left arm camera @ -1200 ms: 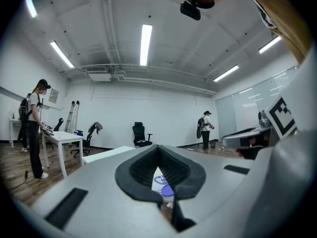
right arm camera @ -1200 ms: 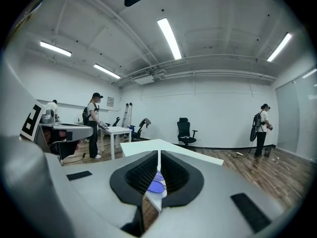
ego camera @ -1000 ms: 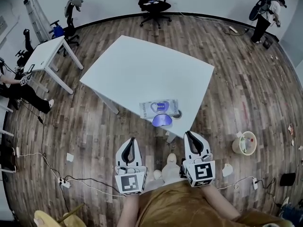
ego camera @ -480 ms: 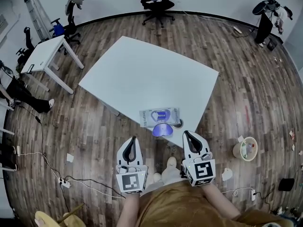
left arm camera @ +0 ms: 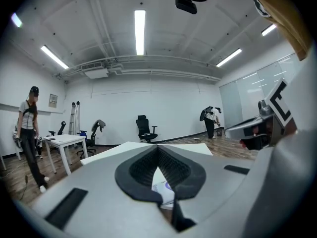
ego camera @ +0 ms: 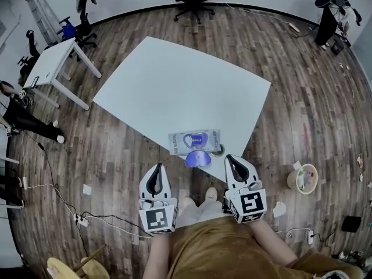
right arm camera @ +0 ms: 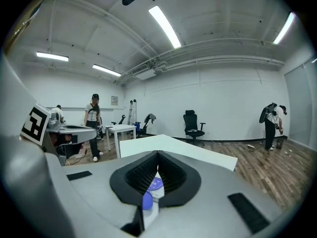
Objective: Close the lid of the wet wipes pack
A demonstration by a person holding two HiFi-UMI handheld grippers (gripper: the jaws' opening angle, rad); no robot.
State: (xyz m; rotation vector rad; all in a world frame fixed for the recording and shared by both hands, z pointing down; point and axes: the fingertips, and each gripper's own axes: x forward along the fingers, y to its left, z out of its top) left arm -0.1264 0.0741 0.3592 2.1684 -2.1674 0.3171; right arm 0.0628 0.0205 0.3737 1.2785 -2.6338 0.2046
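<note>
- is the lid shut yet?
- no. the pack [ego camera: 195, 139] lies by the table's [ego camera: 174, 92] near edge. its blue lid [ego camera: 197, 158] is flipped open on the side next to that edge.
- and the claws?
- the left claw [ego camera: 156, 168] and right claw [ego camera: 230, 159] are both pinched closed on nothing, just off that edge. i think all the closing is left to do.

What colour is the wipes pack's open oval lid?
The open oval lid is blue-violet, clearest in head view.
</note>
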